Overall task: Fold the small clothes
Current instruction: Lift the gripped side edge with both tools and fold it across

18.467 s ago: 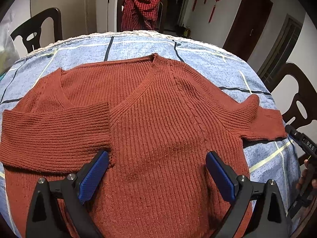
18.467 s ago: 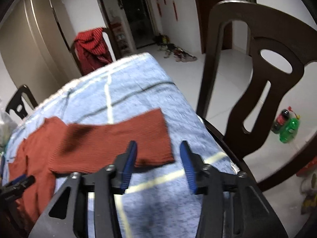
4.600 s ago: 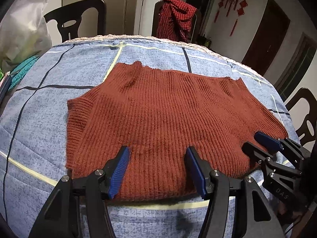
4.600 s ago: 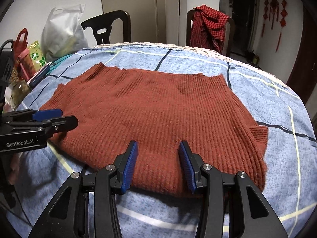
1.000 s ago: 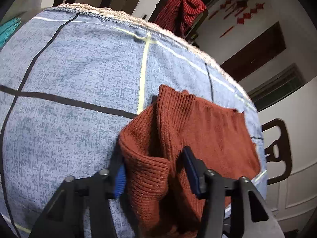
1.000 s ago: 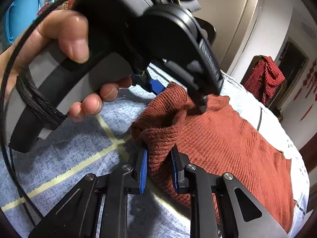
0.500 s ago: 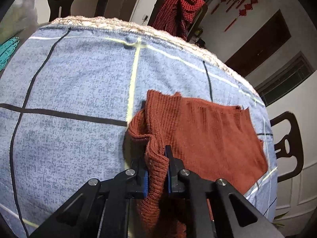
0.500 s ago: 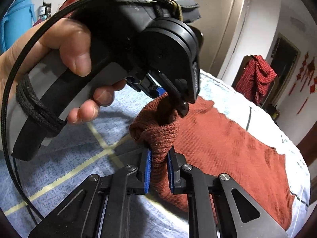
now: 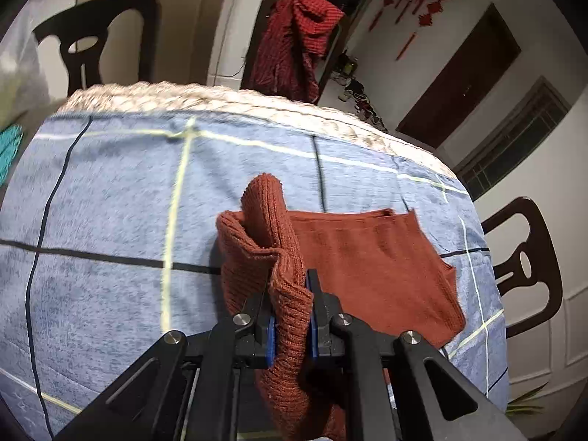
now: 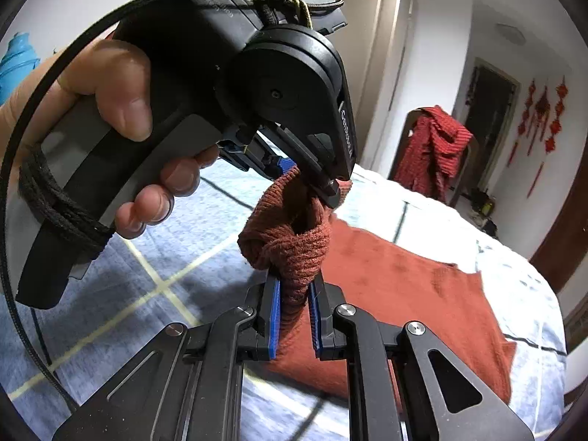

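A rust-red ribbed sweater (image 9: 371, 257) lies folded on the blue checked tablecloth (image 9: 103, 198). My left gripper (image 9: 290, 316) is shut on the sweater's left edge and holds it bunched above the cloth. My right gripper (image 10: 294, 308) is shut on the same lifted edge of the sweater (image 10: 290, 246), just below the left gripper (image 10: 312, 176), which shows large in the right wrist view with the hand around it. The rest of the sweater (image 10: 415, 286) trails flat to the right.
Dark wooden chairs stand around the table, one (image 9: 290, 36) draped with a red checked garment, one (image 9: 529, 257) at the right edge. A lace trim (image 9: 228, 99) marks the far table edge. A teal item (image 9: 9, 147) sits at far left.
Both grippers closed on the sweater's left edge about a second ago and have since raised it off the cloth. The fold stands higher now.
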A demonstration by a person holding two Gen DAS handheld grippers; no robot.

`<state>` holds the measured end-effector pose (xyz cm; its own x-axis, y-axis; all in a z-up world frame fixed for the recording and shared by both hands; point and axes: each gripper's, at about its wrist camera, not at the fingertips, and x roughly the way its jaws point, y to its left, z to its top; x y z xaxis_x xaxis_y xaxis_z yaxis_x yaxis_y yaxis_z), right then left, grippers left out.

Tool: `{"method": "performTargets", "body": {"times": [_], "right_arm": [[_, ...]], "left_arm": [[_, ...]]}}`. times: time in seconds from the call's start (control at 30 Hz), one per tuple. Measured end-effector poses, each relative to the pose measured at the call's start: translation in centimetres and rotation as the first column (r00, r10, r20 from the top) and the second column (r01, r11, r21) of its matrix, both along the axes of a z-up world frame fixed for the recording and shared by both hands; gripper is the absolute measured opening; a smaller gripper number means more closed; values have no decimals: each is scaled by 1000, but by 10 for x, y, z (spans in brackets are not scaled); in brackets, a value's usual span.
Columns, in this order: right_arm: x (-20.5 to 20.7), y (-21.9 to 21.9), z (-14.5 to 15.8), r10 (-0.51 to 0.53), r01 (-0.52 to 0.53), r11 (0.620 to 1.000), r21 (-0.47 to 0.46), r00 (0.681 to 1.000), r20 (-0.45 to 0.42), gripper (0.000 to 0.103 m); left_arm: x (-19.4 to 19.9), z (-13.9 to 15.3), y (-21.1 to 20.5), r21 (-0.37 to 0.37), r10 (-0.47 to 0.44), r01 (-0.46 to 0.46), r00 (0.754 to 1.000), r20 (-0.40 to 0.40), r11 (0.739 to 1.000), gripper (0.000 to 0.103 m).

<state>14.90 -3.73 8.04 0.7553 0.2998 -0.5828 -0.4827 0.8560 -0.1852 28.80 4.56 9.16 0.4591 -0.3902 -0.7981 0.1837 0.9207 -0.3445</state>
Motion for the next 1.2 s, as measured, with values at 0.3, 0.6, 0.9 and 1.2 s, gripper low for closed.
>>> {"method": "performTargets", "body": {"times": [0.3, 0.6, 0.9, 1.2], "right_arm": [[-14, -46, 16, -74, 73, 996, 48, 997, 27, 13], [-20, -89, 20, -131, 131, 987, 94, 991, -8, 13], [-14, -131, 20, -189, 192, 972, 135, 981, -35, 13], [-6, -176, 13, -252, 276, 939, 205, 958, -137, 13]], "left_arm": [[-3, 24, -59, -5, -53, 53, 998, 29, 999, 15], [-1, 22, -109, -7, -101, 101, 995, 17, 995, 15], [4, 21, -153, -5, -148, 148, 989, 7, 989, 15], [8, 4, -202, 20, -195, 195, 981, -22, 981, 15]]}}
